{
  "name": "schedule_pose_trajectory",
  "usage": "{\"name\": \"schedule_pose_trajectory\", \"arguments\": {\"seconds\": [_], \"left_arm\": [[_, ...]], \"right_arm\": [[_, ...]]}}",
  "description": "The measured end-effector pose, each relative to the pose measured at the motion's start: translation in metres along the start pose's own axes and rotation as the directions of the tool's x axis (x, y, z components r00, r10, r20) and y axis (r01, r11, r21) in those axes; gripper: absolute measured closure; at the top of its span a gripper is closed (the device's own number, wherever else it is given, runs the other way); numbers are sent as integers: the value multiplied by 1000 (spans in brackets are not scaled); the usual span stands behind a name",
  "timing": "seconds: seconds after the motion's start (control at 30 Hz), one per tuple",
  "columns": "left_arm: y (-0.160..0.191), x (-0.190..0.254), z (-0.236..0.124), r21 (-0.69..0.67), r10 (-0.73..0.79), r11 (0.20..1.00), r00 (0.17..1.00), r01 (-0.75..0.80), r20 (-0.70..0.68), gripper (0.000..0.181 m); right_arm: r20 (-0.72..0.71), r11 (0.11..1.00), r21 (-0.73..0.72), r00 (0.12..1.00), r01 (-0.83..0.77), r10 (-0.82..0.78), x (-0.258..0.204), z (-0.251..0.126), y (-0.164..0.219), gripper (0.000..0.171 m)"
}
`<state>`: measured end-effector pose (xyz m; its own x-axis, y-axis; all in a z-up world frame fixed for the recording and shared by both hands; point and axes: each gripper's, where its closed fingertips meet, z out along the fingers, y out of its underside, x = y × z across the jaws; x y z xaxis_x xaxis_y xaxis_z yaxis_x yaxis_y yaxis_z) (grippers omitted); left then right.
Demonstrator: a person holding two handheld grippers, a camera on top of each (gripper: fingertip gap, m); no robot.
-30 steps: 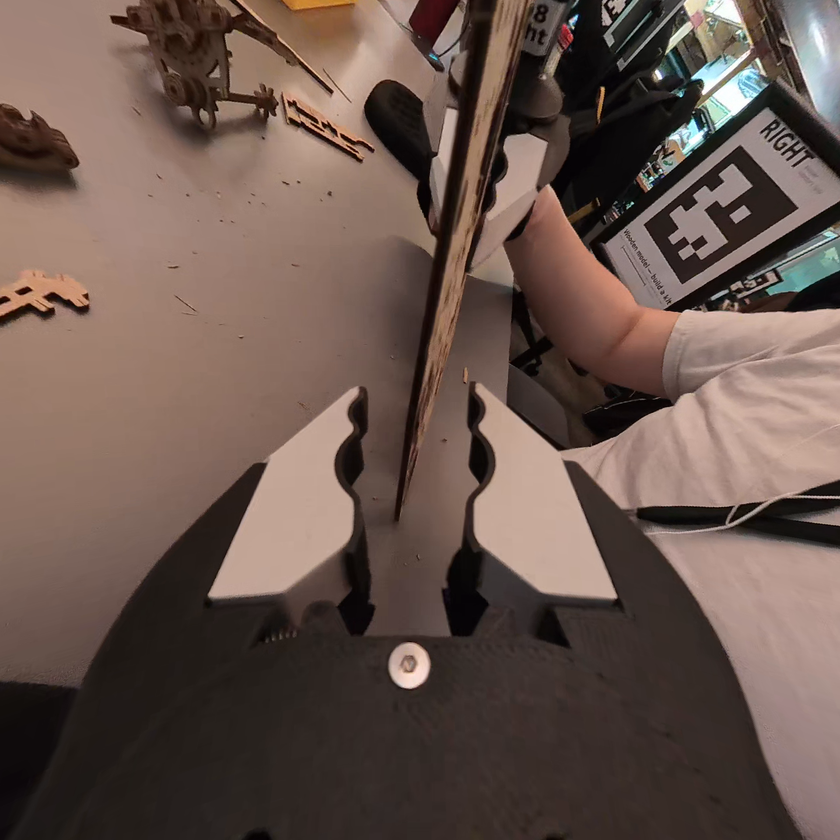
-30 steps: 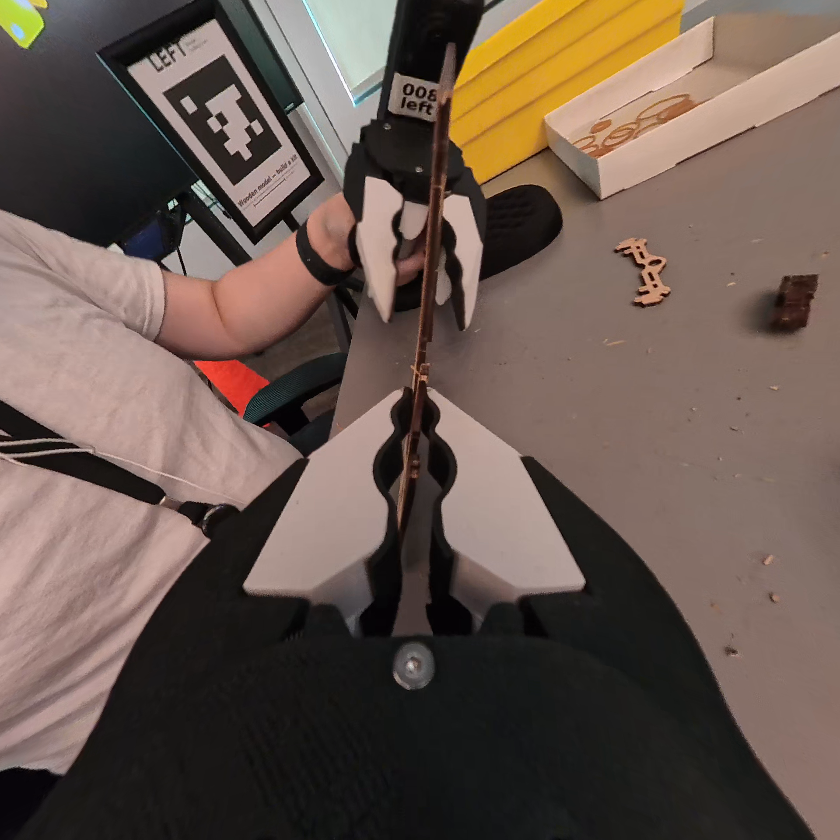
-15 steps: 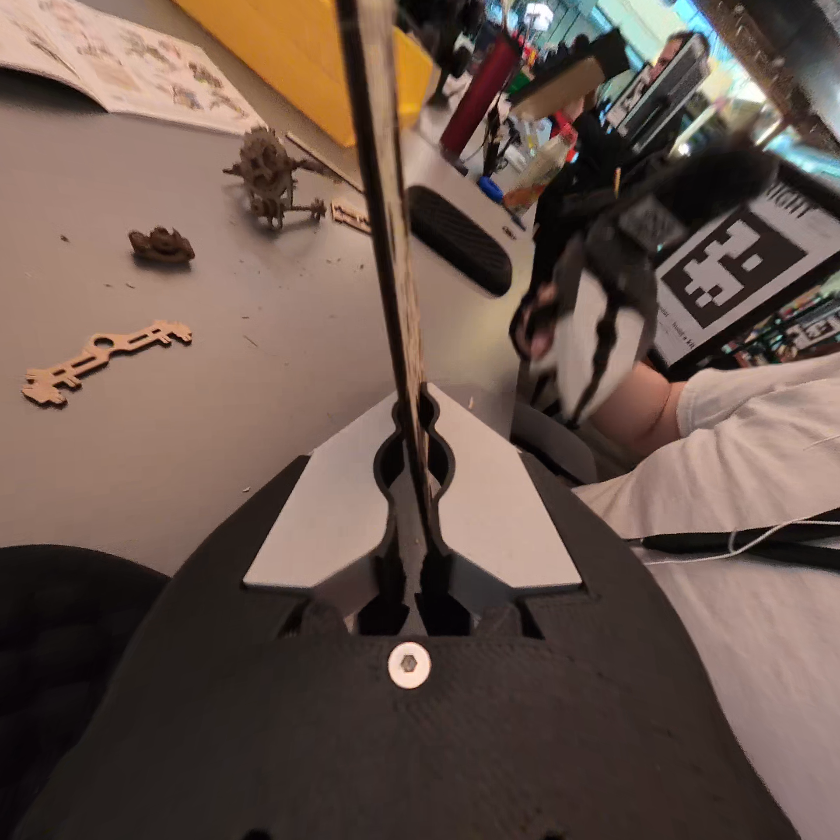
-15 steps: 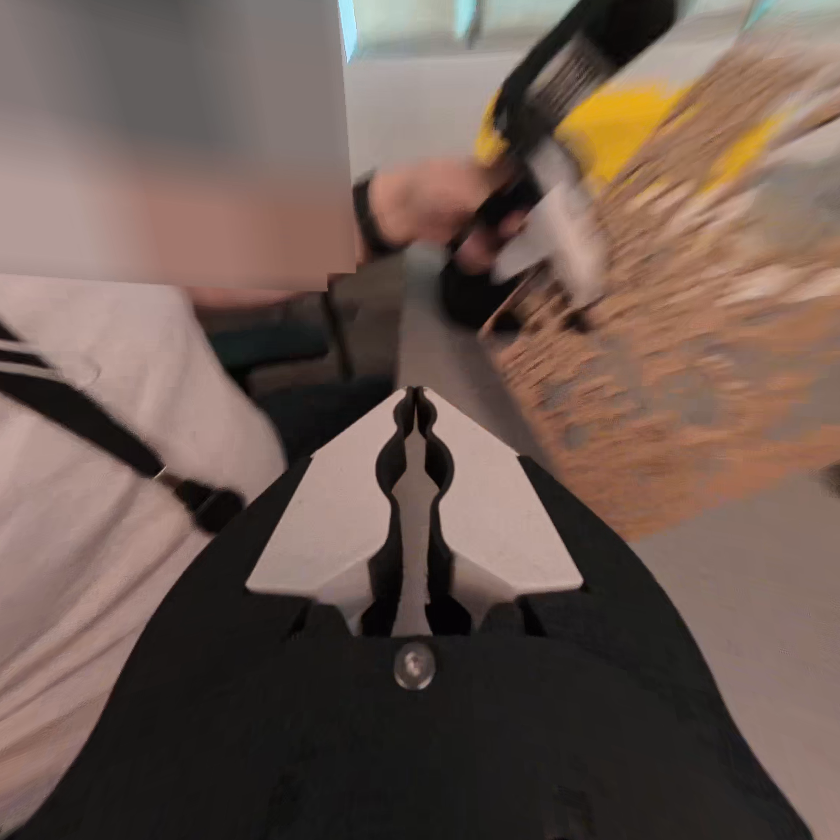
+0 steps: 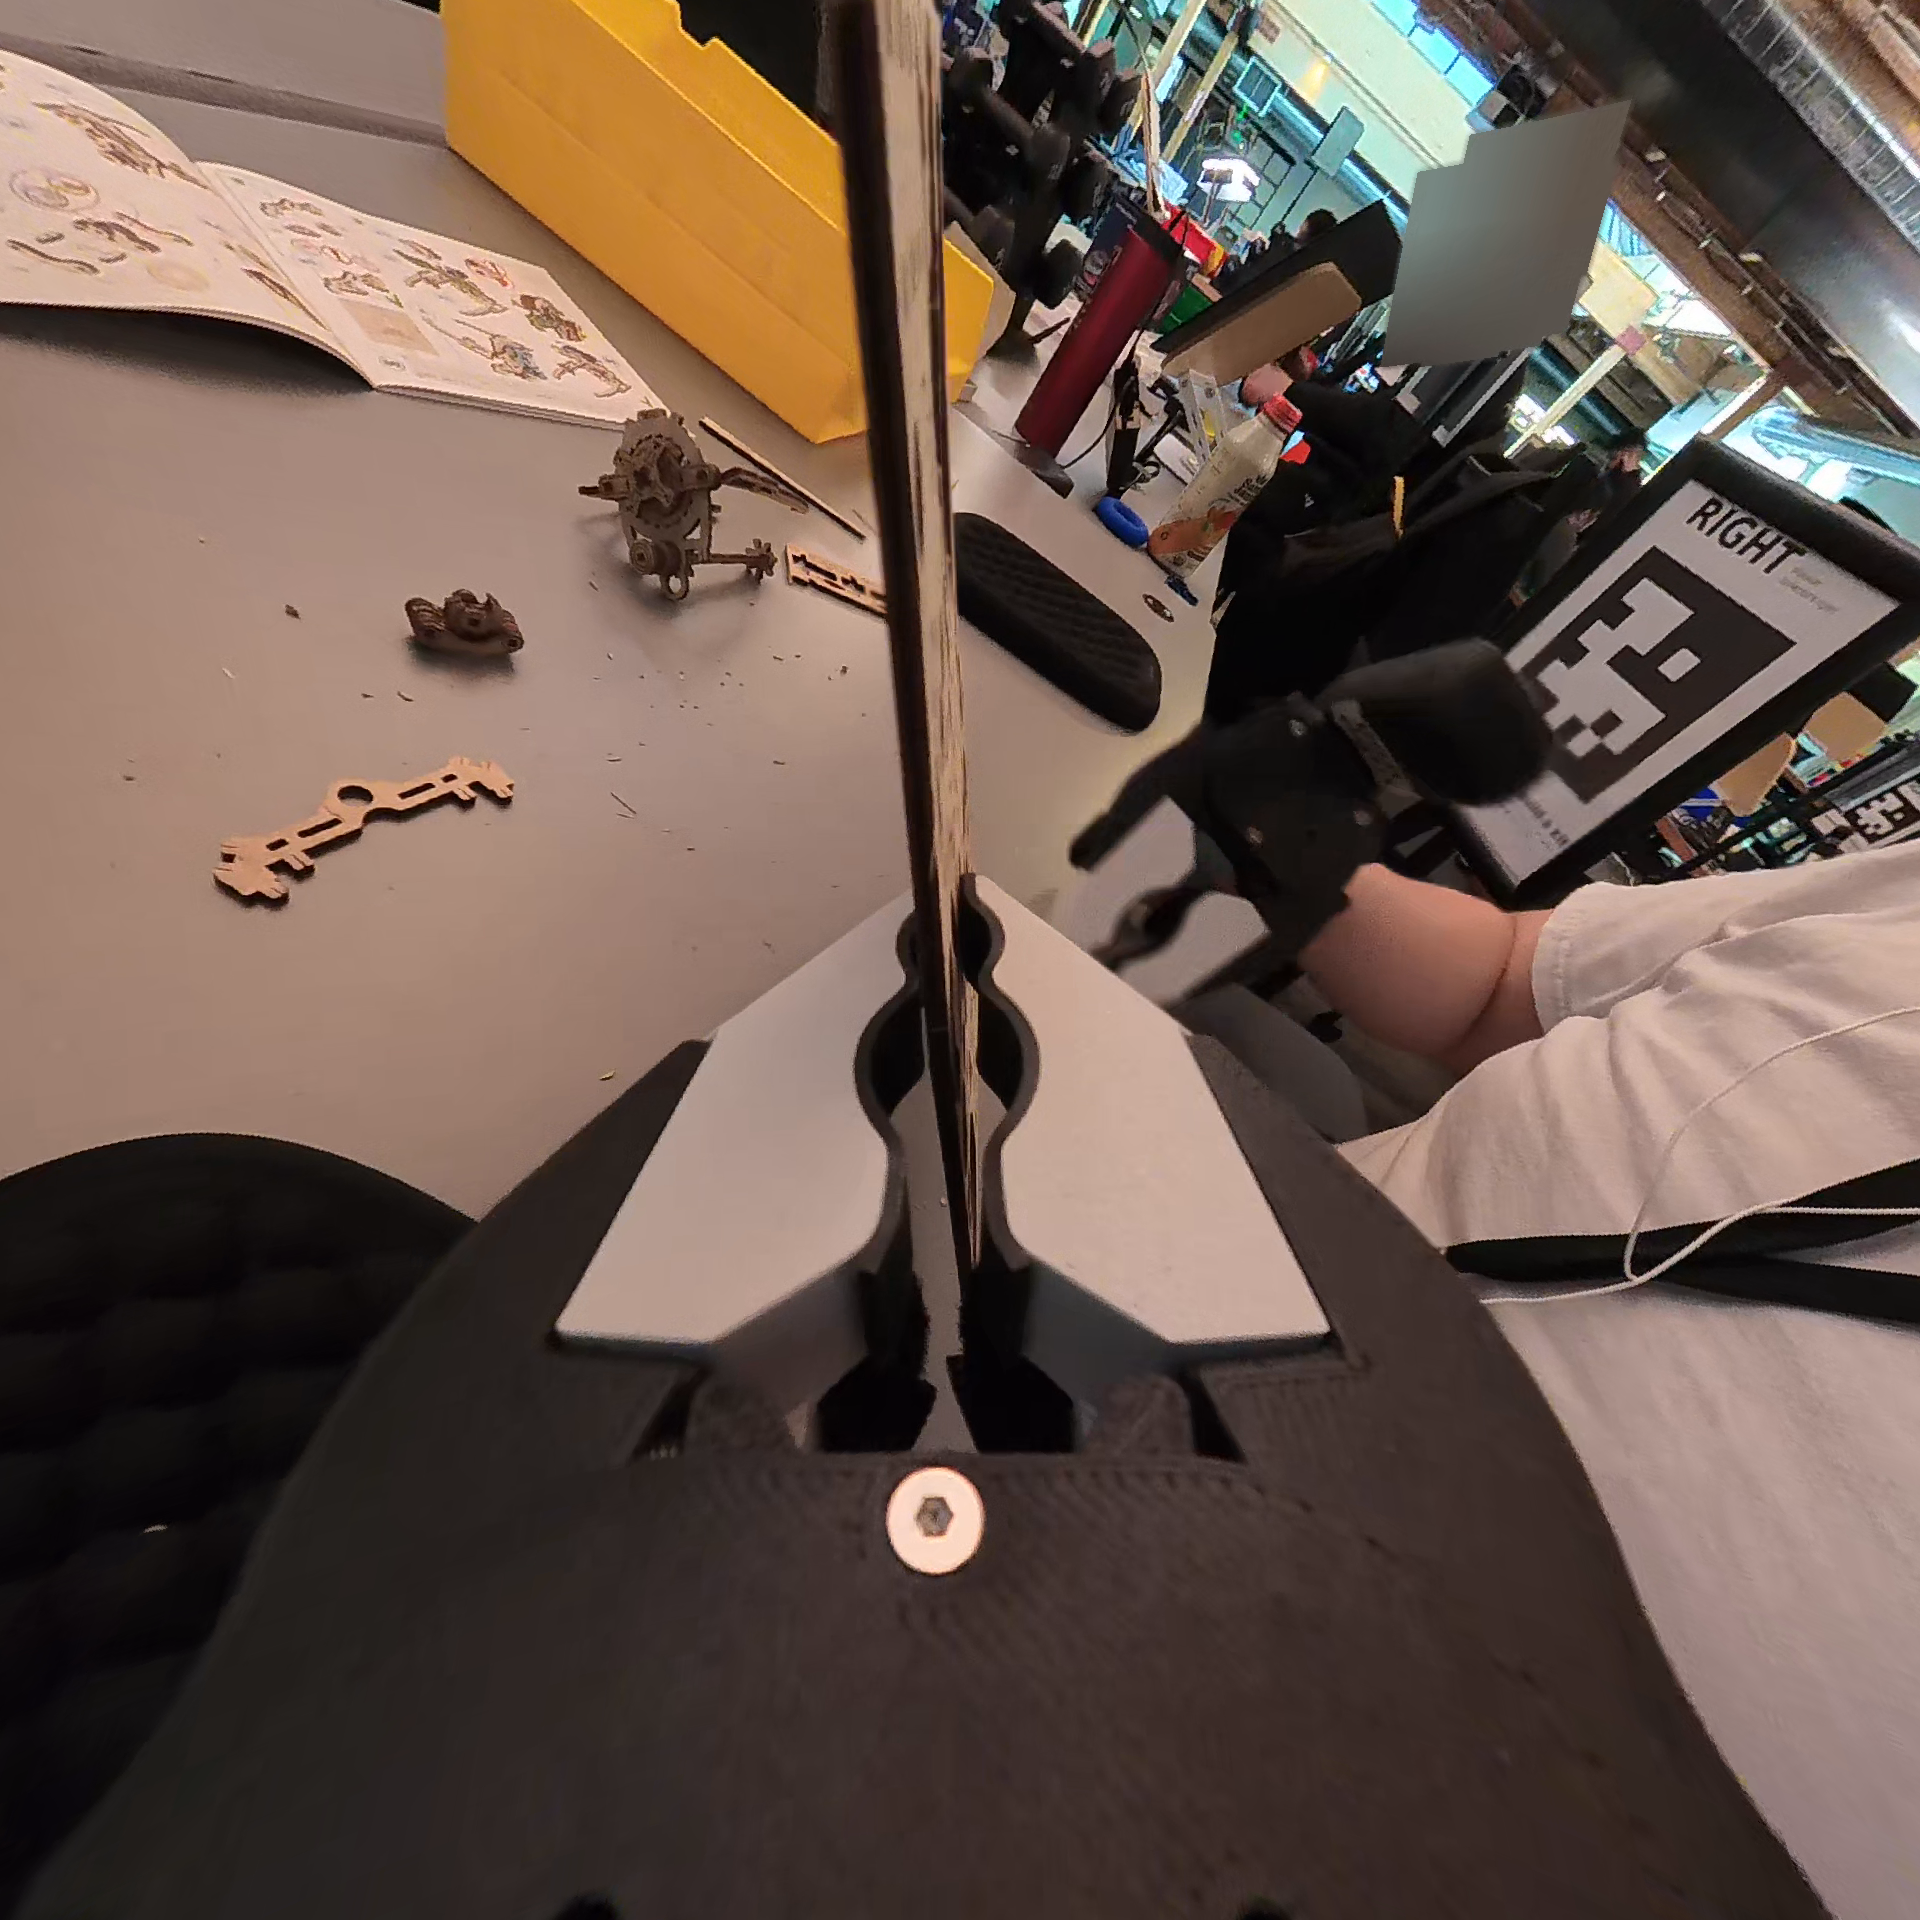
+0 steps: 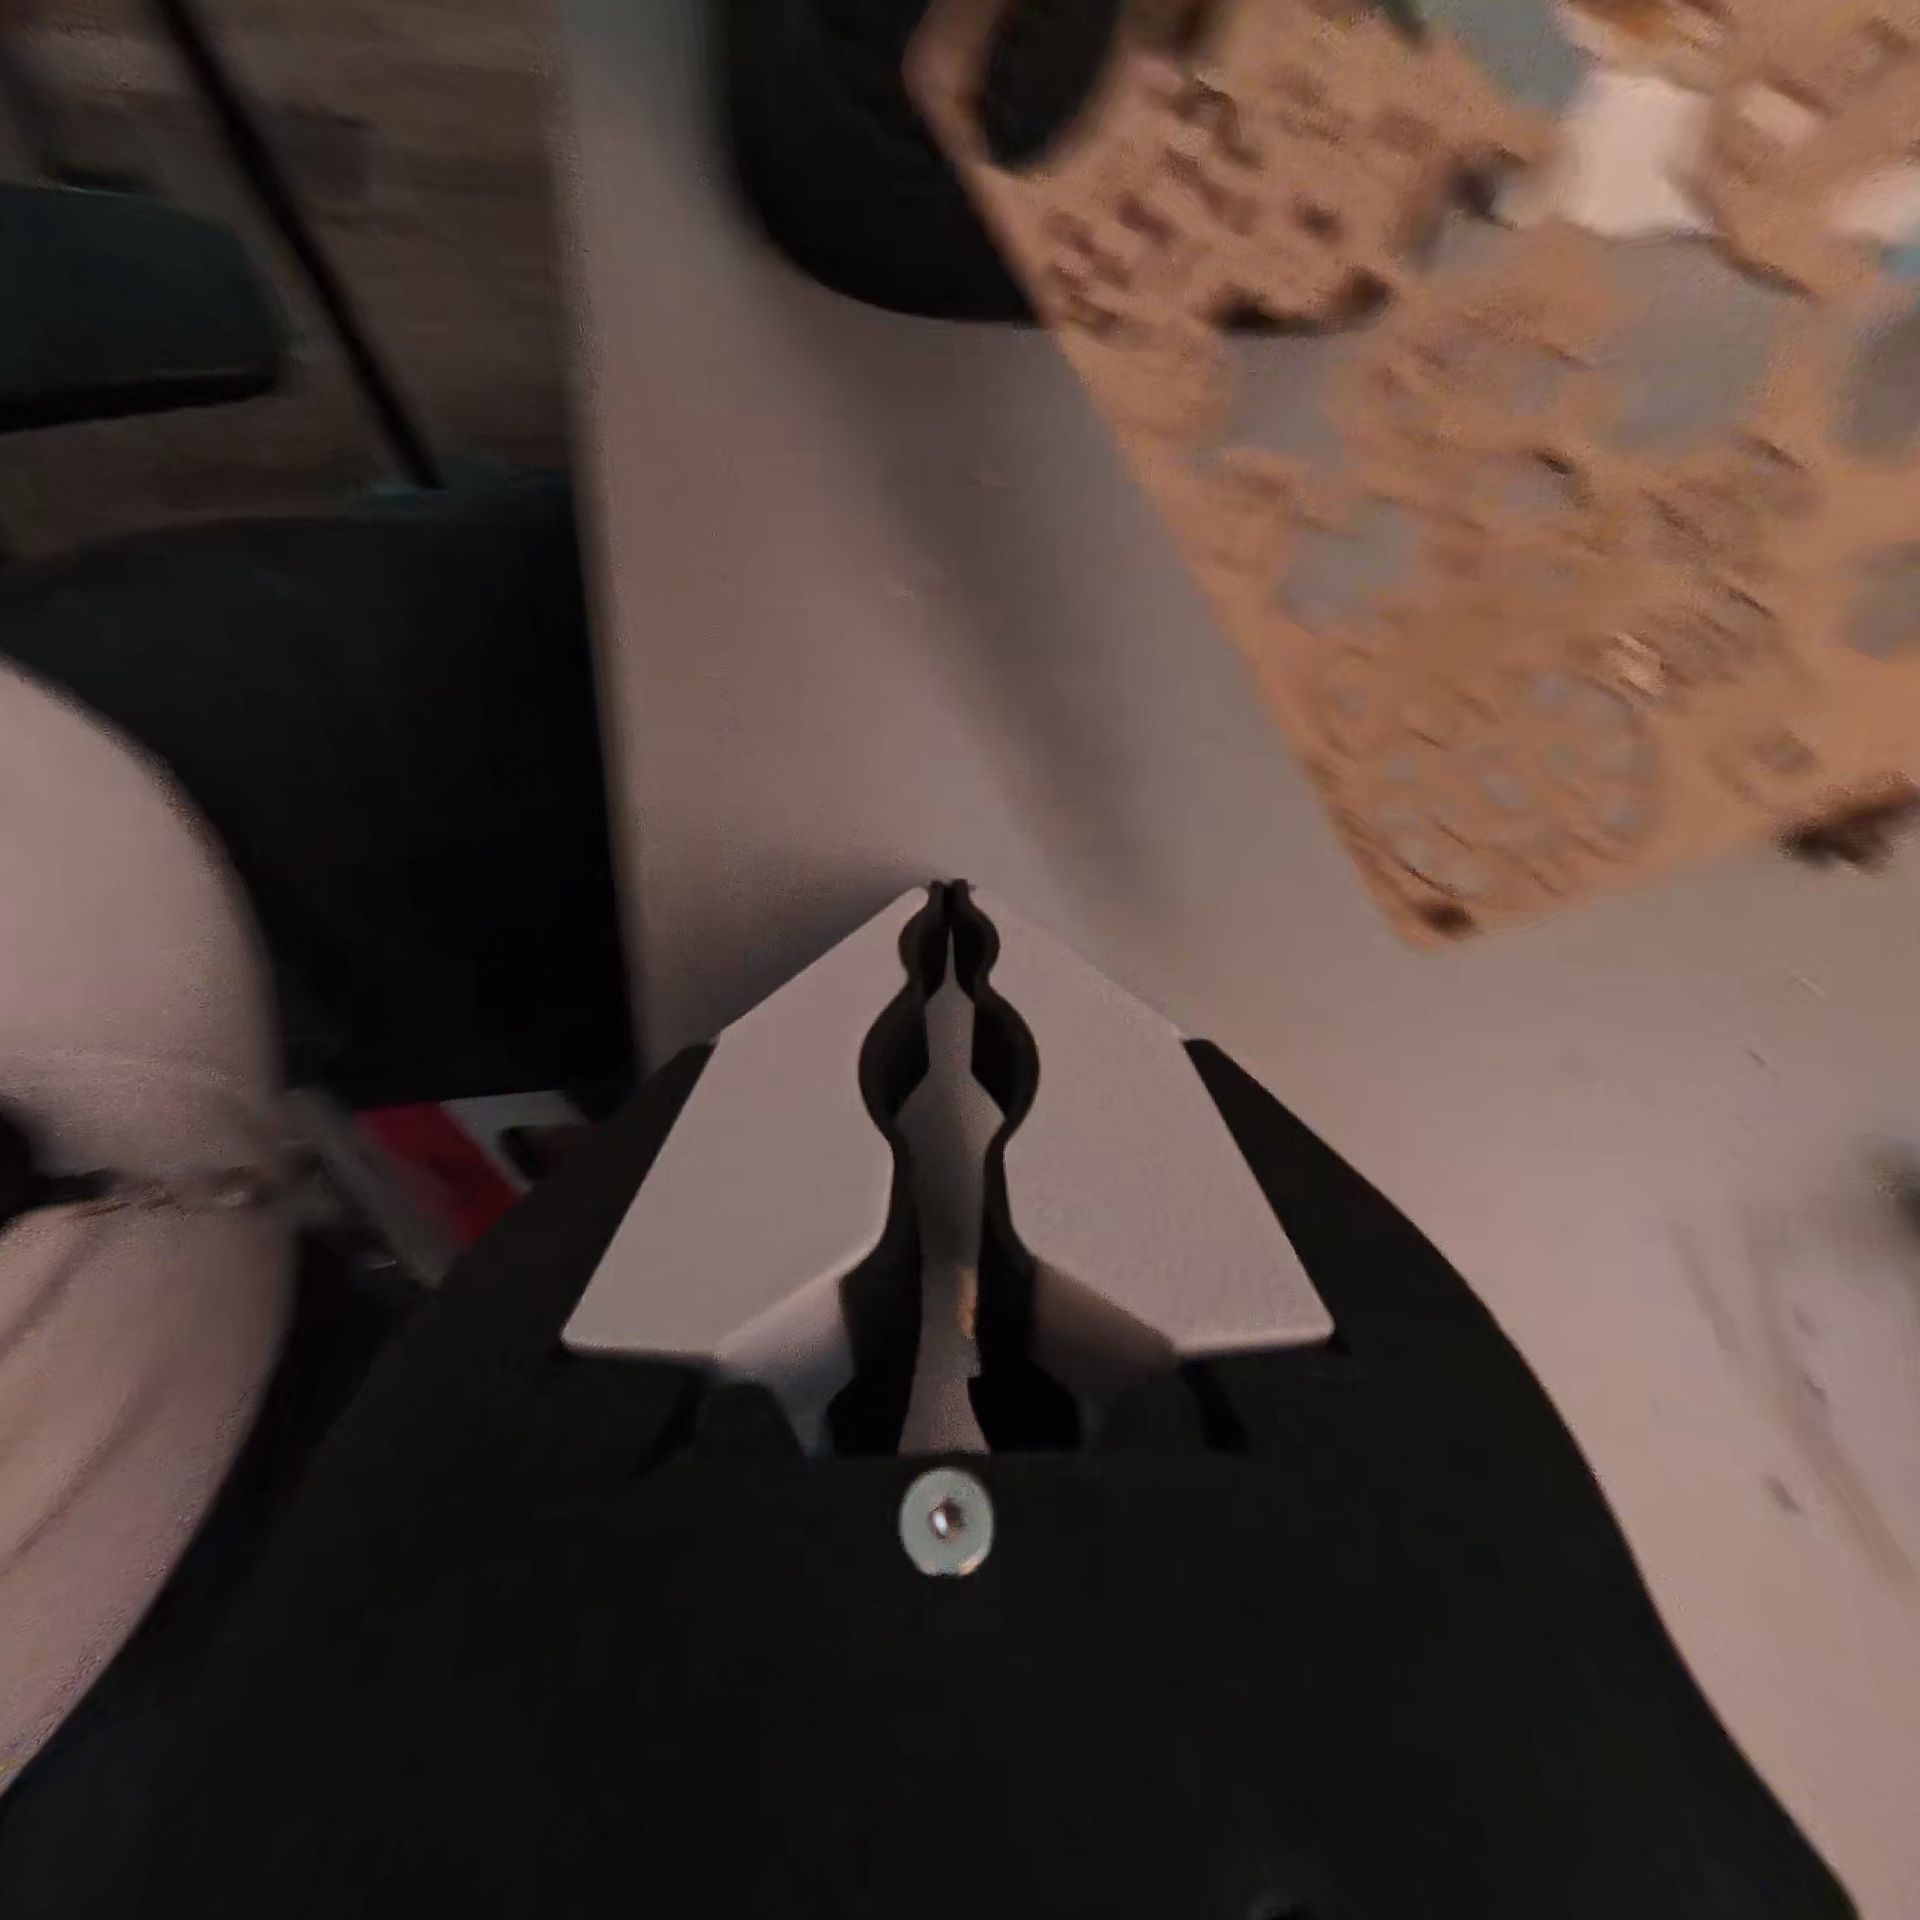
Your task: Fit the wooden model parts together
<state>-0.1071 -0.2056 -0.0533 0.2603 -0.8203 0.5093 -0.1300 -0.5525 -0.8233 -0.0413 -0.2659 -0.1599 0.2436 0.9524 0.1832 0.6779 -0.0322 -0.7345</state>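
My left gripper is shut on a thin wooden parts sheet, seen edge-on and standing upright above the grey table. The same sheet shows blurred at the upper right of the right wrist view. My right gripper is shut, apart from the sheet, near the table's edge. It also shows blurred in the left wrist view, to the right of the sheet. A flat tan wooden piece, a small dark assembly and a geared wooden assembly lie on the table.
An open instruction booklet and a yellow bin are at the back. A black wrist rest lies by the table edge, another black pad at near left. A marker board stands to the right. Tip to tip, the grippers are about 15 centimetres apart. The flat tan wooden piece lies around 15 centimetres away from my left fingertips. The small dark assembly is about 20 centimetres from both grippers' fingertips.
My left gripper has closed on the sheet. My right gripper has let go of it, closed empty and swung away towards the table edge. The sheet has lifted upright.
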Motion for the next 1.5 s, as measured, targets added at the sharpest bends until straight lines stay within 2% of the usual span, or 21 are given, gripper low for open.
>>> {"name": "schedule_pose_trajectory", "arguments": {"seconds": [0.03, 0.23, 0.33, 0.43, 0.47, 0.53, 0.6, 0.7, 0.8, 0.87, 0.93, 0.97, 1.0, 1.2, 1.3, 1.4, 1.5], "left_arm": [[0, 1, 0, 4, -6, 1000, 1000, 6, -9, 181], [13, 12, 14, -48, -64, 997, 995, 60, -75, 181], [25, 9, 23, -103, -64, 993, 996, 59, -54, 181], [32, 11, 31, -140, -77, 988, 994, 67, -71, 181], [35, 13, 34, -151, -81, 986, 994, 68, -80, 181], [40, 14, 39, -175, -88, 982, 992, 71, -93, 181], [45, 16, 45, -196, -89, 978, 991, 67, -104, 181], [48, 18, 50, -202, -93, 977, 988, 67, -122, 181], [49, 17, 53, -203, -99, 977, 987, 71, -129, 181], [50, 11, 53, -202, -99, 976, 990, 78, -97, 178], [48, 13, 54, -176, -108, 980, 988, 88, -111, 172], [46, 15, 56, -163, -122, 981, 985, 101, -123, 161], [46, 17, 58, -158, -137, 981, 981, 115, -138, 156], [61, 26, 76, -205, -172, 969, 970, 135, -174, 179], [59, 27, 77, -183, -161, 975, 970, 128, -181, 180], [58, 26, 78, -167, -142, 979, 976, 114, -163, 180], [57, 26, 78, -157, -160, 979, 972, 134, -169, 179]], "right_arm": [[-69, 999, -21, 997, -39, 38, 18, -4, 8, 171], [-164, 983, 106, 973, -148, 164, 58, -48, 11, 161], [-158, 954, 163, 948, -252, 277, 76, -66, 14, 139], [-70, 867, 373, 921, -332, 383, 89, -85, -12, 122], [-18, 826, 422, 907, -375, 421, 92, -87, -21, 111], [102, 784, 414, 879, -463, 466, 90, -78, -28, 98], [168, 794, 352, 868, -495, 467, 84, -60, -29, 89], [276, 814, 257, 846, -522, 455, 67, -39, -30, 97], [348, 814, 191, 813, -549, 466, 57, -29, -29, 127], [401, 800, 199, 792, -566, 461, 54, -32, -32, 152], [470, 772, 217, 757, -597, 454, 50, -39, -38, 163], [490, 763, 211, 742, -611, 458, 49, -40, -38, 166], [503, 760, 205, 733, -616, 458, 48, -40, -38, 167], [568, 776, 144, 694, -614, 443, 36, -36, -36, 168], [572, 770, 144, 687, -622, 447, 37, -38, -36, 168], [529, 779, 127, 707, -613, 470, 41, -34, -31, 159], [548, 795, 106, 703, -597, 454, 36, -37, -33, 168]]}}
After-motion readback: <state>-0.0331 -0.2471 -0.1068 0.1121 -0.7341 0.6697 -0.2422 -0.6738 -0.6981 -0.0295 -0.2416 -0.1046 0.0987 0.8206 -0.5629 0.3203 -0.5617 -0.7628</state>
